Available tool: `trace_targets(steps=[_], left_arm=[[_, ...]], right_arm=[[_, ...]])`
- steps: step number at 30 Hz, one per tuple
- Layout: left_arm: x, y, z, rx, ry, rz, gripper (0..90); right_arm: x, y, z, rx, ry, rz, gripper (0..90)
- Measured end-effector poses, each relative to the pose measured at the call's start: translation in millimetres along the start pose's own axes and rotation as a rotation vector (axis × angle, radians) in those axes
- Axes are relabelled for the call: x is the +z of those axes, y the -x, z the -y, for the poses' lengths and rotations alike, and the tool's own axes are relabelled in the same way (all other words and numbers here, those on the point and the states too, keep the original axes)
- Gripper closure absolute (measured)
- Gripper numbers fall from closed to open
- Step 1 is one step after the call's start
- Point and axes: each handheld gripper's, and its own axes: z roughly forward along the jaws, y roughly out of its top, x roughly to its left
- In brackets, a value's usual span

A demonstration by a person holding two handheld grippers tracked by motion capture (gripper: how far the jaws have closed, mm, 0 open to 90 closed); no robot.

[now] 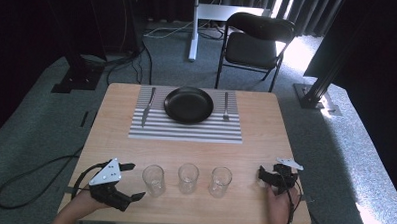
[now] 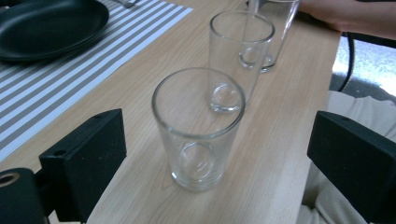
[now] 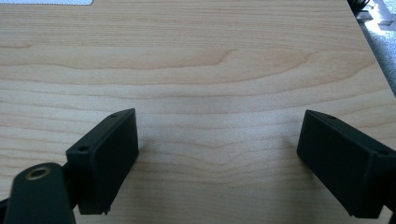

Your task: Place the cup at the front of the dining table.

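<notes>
Three clear empty glasses stand in a row near the table's front edge: a left glass (image 1: 153, 179), a middle glass (image 1: 188, 177) and a right glass (image 1: 220, 181). My left gripper (image 1: 136, 181) is open just left of the left glass, its jaws pointing at it. In the left gripper view that nearest glass (image 2: 198, 130) stands a little beyond the open left gripper (image 2: 217, 135), untouched, with the middle glass (image 2: 240, 51) and the far glass (image 2: 275, 28) lined up behind it. My right gripper (image 1: 269, 173) rests open to the right of the row. The right gripper (image 3: 219, 135) holds nothing over bare wood.
A striped placemat (image 1: 186, 129) lies at the far side of the wooden table (image 1: 185, 151), carrying a black plate (image 1: 188, 104), a knife (image 1: 147, 106) on its left and a fork (image 1: 225, 106) on its right. A black chair (image 1: 254, 44) stands beyond the table.
</notes>
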Motion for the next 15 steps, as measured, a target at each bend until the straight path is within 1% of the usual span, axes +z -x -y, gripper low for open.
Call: trace_targets(steps=[2, 3, 7, 9, 10, 11, 12, 15], left_arm=[[1.0, 0.8, -2.0, 0.005, -0.004, 0.006, 4.9], [2.7, 2.3, -4.2, 0.015, -0.01, 0.004, 4.9], [9.4, 4.3, -10.4, 0.03, -0.024, 0.012, 5.0], [10.9, 4.9, -13.3, 0.037, -0.027, 0.005, 5.0], [11.4, 5.2, -15.2, 0.04, -0.024, 0.014, 5.0], [11.4, 5.2, -15.2, 0.04, -0.024, 0.014, 4.9], [13.2, 5.2, -19.1, 0.032, -0.017, 0.023, 5.0], [16.5, 6.1, -22.8, 0.04, -0.022, 0.019, 5.0]], right_arm=[[0.0, 0.0, 0.0, 0.0, 0.0, 0.0, 12.0], [0.0, 0.0, 0.0, 0.001, 0.0, 0.0, 12.0], [0.0, 0.0, 0.0, 0.0, 0.0, 0.0, 12.0], [0.0, 0.0, 0.0, 0.0, 0.0, 0.0, 12.0], [0.0, 0.0, 0.0, 0.0, 0.0, 0.0, 12.0], [0.0, 0.0, 0.0, 0.001, 0.0, 0.0, 12.0], [0.0, 0.0, 0.0, 0.0, 0.0, 0.0, 12.0], [0.0, 0.0, 0.0, 0.0, 0.0, 0.0, 12.0]])
